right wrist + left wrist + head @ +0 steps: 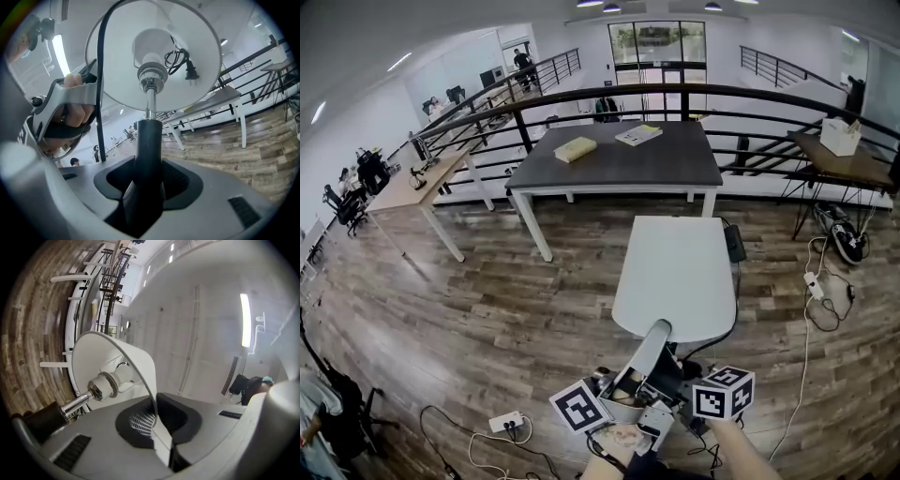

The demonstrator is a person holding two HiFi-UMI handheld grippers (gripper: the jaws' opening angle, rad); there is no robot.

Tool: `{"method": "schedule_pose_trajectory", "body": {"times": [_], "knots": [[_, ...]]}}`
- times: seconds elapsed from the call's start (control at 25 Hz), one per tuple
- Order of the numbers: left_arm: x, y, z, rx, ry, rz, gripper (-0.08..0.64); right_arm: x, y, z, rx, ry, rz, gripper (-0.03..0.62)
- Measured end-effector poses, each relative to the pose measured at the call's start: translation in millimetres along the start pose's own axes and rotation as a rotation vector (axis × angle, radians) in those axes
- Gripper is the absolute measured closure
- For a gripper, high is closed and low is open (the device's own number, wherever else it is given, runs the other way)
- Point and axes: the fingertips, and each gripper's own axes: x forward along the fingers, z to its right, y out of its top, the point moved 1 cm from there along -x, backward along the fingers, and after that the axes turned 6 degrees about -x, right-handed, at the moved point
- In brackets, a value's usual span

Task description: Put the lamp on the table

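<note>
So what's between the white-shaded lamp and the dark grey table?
Head view: only bare wood-plank floor separates the white lampshade from the dark grey rectangular table.

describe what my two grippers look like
The left gripper and right gripper match: smooth light grey fingers with black textured pads and dark slotted insets. Each carries a white cube printed with black square markers.

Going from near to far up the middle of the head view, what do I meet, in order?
lamp → dark table → railing → windows
</note>
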Motion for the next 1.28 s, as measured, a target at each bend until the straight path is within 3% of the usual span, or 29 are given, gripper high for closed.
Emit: {"method": "schedule_pose_trajectory", "body": {"times": [0.68, 1.28], "knots": [[98, 153, -75, -0.026, -0.018, -0.041, 0.541, 136, 108, 98, 0.002, -0.050, 0.025, 0.397], [131, 207, -132, -0.047, 0.013, -0.019, 0.541, 188, 128, 151, 0.027, -0.049, -0.016, 0.397]]}}
